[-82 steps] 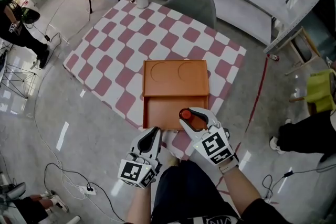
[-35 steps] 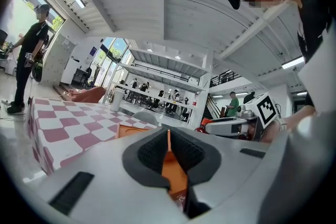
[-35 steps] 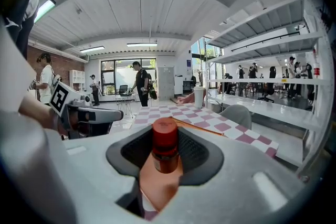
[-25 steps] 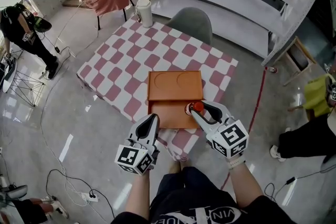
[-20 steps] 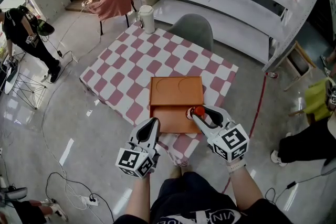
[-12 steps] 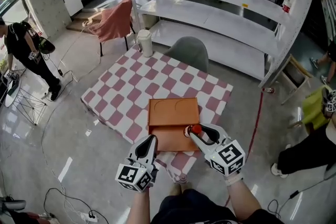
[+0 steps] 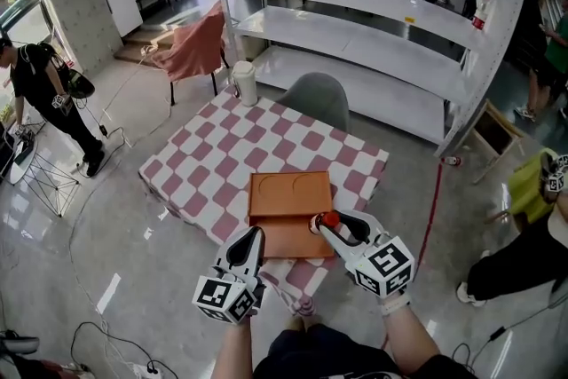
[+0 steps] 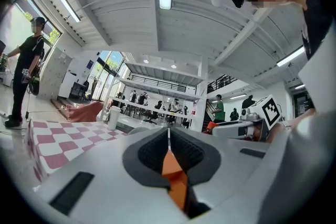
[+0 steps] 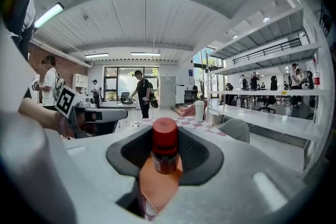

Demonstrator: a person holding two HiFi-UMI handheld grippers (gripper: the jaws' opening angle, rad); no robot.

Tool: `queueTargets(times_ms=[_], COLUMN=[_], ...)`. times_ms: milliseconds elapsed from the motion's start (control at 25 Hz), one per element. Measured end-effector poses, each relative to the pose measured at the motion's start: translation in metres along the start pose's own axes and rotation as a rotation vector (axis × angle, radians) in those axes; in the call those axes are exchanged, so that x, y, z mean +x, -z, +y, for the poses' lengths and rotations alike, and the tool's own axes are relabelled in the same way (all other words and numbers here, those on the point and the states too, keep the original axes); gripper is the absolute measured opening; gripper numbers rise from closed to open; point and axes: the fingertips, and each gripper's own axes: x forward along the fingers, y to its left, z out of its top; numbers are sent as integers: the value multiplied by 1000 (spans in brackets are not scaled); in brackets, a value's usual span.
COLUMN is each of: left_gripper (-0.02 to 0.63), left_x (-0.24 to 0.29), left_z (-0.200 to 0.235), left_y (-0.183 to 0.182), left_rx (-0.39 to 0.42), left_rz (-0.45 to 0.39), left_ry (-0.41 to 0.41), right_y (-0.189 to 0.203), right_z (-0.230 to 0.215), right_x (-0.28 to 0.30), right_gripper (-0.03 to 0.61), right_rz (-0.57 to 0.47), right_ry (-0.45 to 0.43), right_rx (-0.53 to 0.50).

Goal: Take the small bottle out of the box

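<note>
A small bottle [image 9: 164, 152] with a red cap and a pinkish-orange body stands upright between the pads of my right gripper [image 9: 164, 160], which is shut on it. In the head view the bottle [image 7: 330, 218] hangs over the near right corner of the open orange box [image 7: 289, 195]. My left gripper [image 7: 251, 235] is raised near the table's front edge, to the left of the bottle. Its pads [image 8: 157, 150] meet in a thin line with nothing held. The right gripper [image 8: 247, 128] shows at the right of the left gripper view.
The box lies on a table with a red and white checked cloth [image 7: 222, 146]. A white jar [image 7: 244, 82] stands at its far corner, a grey chair [image 7: 319, 93] behind it. Metal shelves [image 7: 373, 22] stand beyond. A person [image 7: 44, 93] stands at the left, cables on the floor.
The head view has lifted, so the table looks farther and more of the room shows. Both grippers keep their places in it, and the bottle stays gripped above the box's near right corner.
</note>
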Motion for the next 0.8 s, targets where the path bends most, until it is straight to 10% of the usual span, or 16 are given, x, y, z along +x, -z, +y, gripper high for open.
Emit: queueTargets(times_ms=[800], left_gripper=[21], left_x=[-10], left_z=[0], left_y=[-32], left_rx=[40], left_rz=[-65], left_ry=[-12], right_y=[-37], right_z=[7], right_x=[-11], right_gripper=[143], right_rz=[-91], right_ry=[4], right_rx=[-11])
